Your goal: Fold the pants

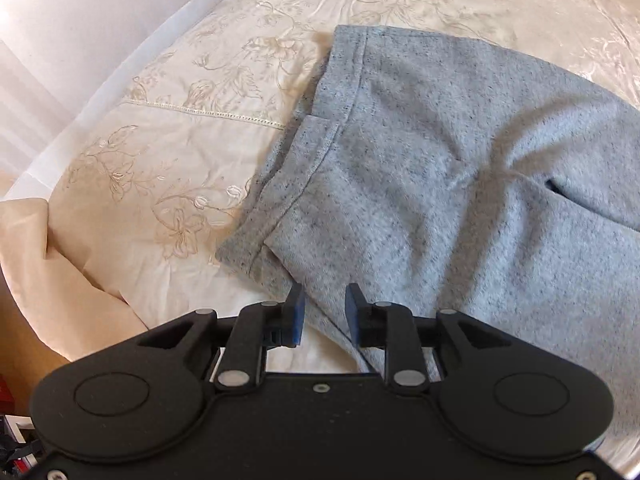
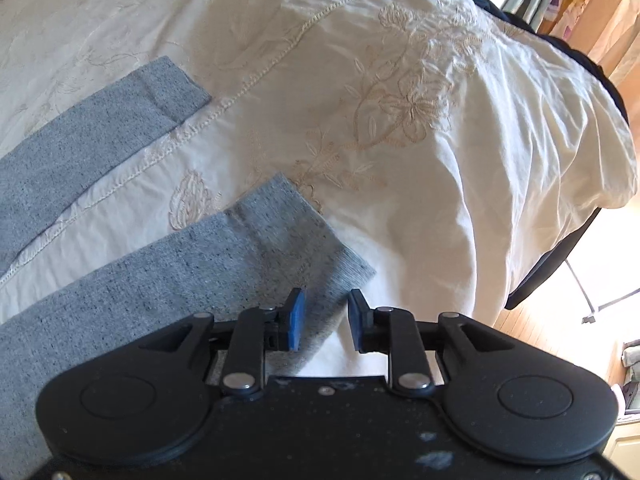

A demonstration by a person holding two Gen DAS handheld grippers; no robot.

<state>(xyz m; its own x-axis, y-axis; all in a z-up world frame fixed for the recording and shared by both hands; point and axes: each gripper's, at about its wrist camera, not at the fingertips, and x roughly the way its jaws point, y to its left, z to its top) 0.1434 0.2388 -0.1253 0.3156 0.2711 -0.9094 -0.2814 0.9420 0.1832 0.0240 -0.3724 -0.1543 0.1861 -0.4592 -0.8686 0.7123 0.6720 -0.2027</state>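
Heather-grey knit sweatpants point(image 1: 460, 152) lie spread on the cream embroidered bedspread point(image 1: 168, 152). Left gripper point(image 1: 325, 312) and right gripper point(image 2: 325, 316): jaws narrowly parted, holding nothing, above waistband and near-edge leg cuff point(image 2: 296, 240).

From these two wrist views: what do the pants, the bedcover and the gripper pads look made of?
Pants: heathered grey knit, probably cotton-blend fleece; speckled matte surface, ribbed cuff.
Bedcover: cream woven fabric, slight sheen, embroidered flowers, crisp wrinkles; cotton or sateen, can't tell which.
Pads: blue, matte, likely rubber or foam, on black plastic fingers.

The pants point(image 1: 460, 168) run off the right edge; both legs point(image 2: 100, 280) leave the left edge.
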